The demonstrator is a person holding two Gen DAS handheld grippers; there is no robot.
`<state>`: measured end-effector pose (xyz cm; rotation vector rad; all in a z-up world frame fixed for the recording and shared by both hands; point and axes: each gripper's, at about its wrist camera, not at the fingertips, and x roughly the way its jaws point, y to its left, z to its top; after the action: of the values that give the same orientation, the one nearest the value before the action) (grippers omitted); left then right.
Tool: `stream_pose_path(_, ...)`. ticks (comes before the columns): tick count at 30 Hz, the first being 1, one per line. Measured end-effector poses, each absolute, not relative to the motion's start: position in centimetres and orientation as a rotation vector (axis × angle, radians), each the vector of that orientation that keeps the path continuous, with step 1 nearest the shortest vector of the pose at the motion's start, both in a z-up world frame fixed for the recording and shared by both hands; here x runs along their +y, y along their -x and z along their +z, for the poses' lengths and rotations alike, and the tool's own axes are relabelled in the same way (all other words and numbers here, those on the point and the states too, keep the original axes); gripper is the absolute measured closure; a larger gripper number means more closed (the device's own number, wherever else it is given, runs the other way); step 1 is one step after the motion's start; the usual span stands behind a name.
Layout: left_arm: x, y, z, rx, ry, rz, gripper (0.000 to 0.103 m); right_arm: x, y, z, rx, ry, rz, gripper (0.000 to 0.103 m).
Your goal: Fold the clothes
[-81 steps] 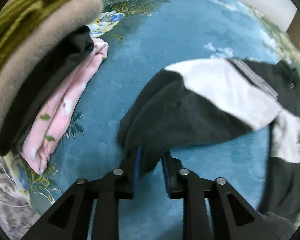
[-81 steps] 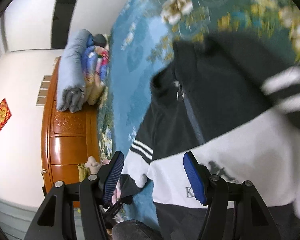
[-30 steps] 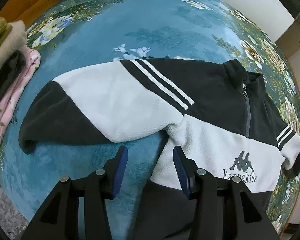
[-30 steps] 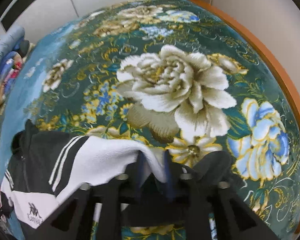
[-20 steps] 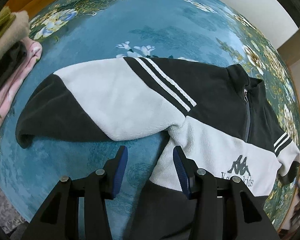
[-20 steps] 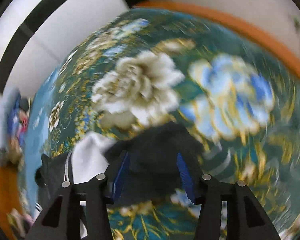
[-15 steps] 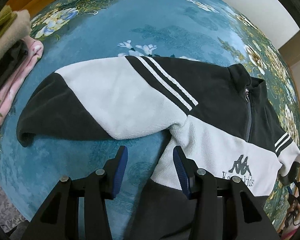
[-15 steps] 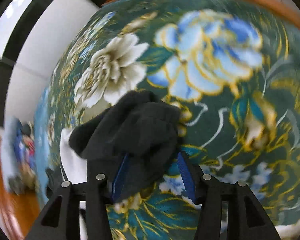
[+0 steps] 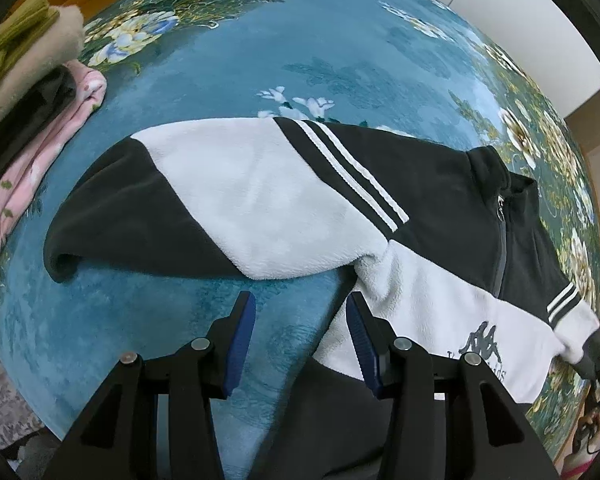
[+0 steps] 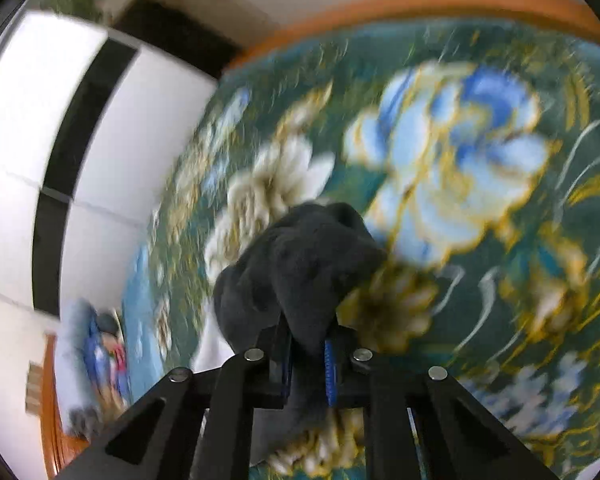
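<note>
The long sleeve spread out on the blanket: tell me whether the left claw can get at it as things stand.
Probably yes. The left claw is open and holds nothing, and the sleeve lies flat on the blanket just ahead of it, with nothing on top or in between.

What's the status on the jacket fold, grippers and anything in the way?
Left gripper open, empty, above the blanket. Right gripper shut on the black cuff. Jacket spread flat, unfolded. Folded clothes stack off to the side, clear.
</note>
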<state>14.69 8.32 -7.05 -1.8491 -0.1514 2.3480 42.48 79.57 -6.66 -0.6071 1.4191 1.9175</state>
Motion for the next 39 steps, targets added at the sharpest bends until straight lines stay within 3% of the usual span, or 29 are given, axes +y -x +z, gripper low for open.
stream_pose_path(7,8.5,-14.6,-6.7,-0.153,1.825,2.353,0.055,78.8,-41.3,-7.4,1.439,0.635,1.841,0.093)
stream_pose_path(13,7.4,-14.4,-6.4,-0.25,1.807,2.375,0.055,74.8,-35.7,2.0,1.2,0.626,2.153,0.093)
stream_pose_path(17,6.9,-14.4,-5.8,-0.291,1.77,2.411,0.055,67.8,-29.8,8.4,1.055,0.626,2.448,0.093)
stream_pose_path(21,5.4,-14.5,-5.2,-0.387,1.731,2.448,0.055,58.5,-23.2,11.2,0.969,0.669,2.693,0.093)
stream_pose_path(28,1.9,-14.3,-6.1,-0.687,1.753,2.404,0.055,42.5,-12.5,6.2,0.925,1.031,2.858,0.093)
stream_pose_path(34,2.1,-14.0,-6.5,-0.699,1.729,2.409,0.055,33.1,-7.3,-3.0,0.717,1.438,2.766,0.093)
stream_pose_path(39,2.1,-13.5,-7.1,-0.718,1.73,2.387,0.055,28.8,-7.5,-7.2,0.54,1.569,2.726,0.093)
